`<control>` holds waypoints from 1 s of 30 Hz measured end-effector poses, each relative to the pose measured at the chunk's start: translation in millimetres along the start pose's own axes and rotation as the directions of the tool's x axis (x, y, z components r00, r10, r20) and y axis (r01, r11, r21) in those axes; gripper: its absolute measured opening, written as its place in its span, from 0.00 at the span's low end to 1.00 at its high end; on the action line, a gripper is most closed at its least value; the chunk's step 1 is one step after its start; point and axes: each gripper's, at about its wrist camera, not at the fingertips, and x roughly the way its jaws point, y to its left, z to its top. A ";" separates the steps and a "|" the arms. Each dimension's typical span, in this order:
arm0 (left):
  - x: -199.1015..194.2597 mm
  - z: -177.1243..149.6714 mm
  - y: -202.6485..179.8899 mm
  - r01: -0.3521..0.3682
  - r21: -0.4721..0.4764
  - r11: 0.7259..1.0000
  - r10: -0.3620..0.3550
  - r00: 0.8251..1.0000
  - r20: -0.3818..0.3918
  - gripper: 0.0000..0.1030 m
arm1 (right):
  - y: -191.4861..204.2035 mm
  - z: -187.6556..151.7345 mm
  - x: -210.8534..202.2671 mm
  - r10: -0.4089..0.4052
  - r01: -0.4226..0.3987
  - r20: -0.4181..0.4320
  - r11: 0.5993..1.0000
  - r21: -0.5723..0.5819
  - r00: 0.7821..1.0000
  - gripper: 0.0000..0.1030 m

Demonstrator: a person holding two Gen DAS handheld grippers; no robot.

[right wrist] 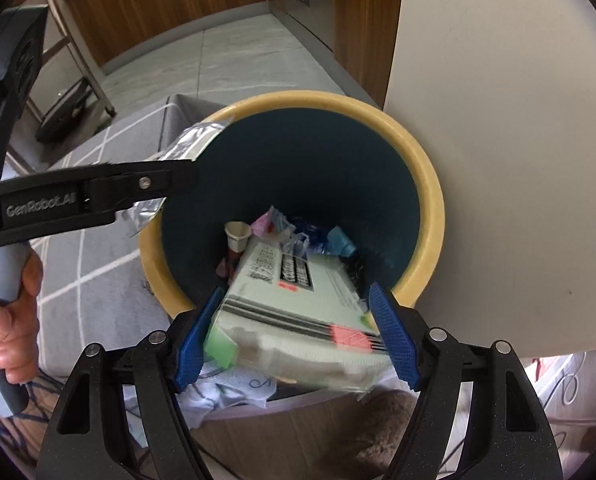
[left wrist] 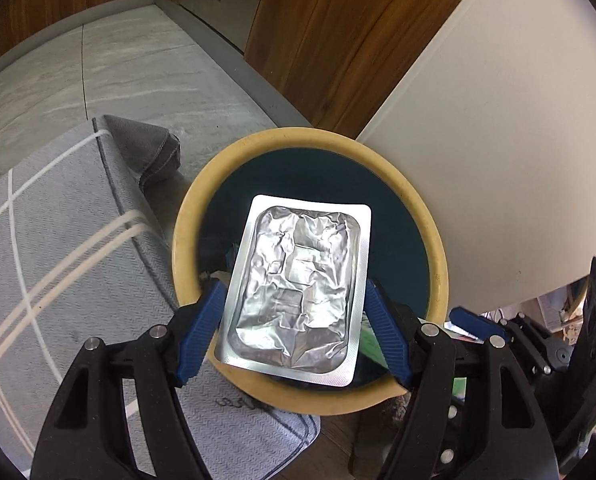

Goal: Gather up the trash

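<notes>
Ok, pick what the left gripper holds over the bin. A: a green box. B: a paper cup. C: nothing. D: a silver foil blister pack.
D: the left gripper clamps a silver foil blister pack between its blue pads, above the bin.

- The left tool (left wrist: 293,320) has a black plastic frame with triangular cut-outs and two blue ribbed fingers (left wrist: 199,332).
- Round silver screw heads sit at its finger joints.
- The right tool (right wrist: 298,340) is built the same: black frame, blue textured fingers (right wrist: 394,340), silver screws.
- Seen from the right wrist, the left tool's black arm bears white lettering, "GenRobot.AI".
- A hand (right wrist: 7,320) wraps a grey handle.
</notes>
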 end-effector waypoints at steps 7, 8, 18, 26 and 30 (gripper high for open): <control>-0.1 3.9 -3.4 0.026 -0.019 0.999 -0.026 1.000 0.014 0.78 | -5.5 -2.7 -15.3 0.022 -0.023 0.036 0.999 0.025 0.999 0.74; -1.1 3.7 -4.6 0.027 -0.021 0.999 -0.027 1.000 0.013 0.78 | -7.2 -2.7 -18.2 0.025 -0.026 0.042 0.999 0.026 0.999 0.74; -37.6 0.4 -28.8 -0.013 0.048 0.999 0.009 0.996 0.089 0.85 | -36.7 -14.4 -62.4 0.048 -0.067 0.157 0.991 0.116 0.986 0.78; -100.8 -16.4 -36.4 -0.107 0.078 0.991 0.085 0.967 0.240 0.94 | -29.3 -21.3 -91.5 0.062 -0.093 0.251 0.989 0.115 0.966 0.87; -126.5 -32.9 -31.7 -0.120 0.052 0.991 0.101 0.953 0.286 0.94 | -25.2 -31.2 -103.1 0.054 -0.091 0.290 0.989 0.115 0.955 0.87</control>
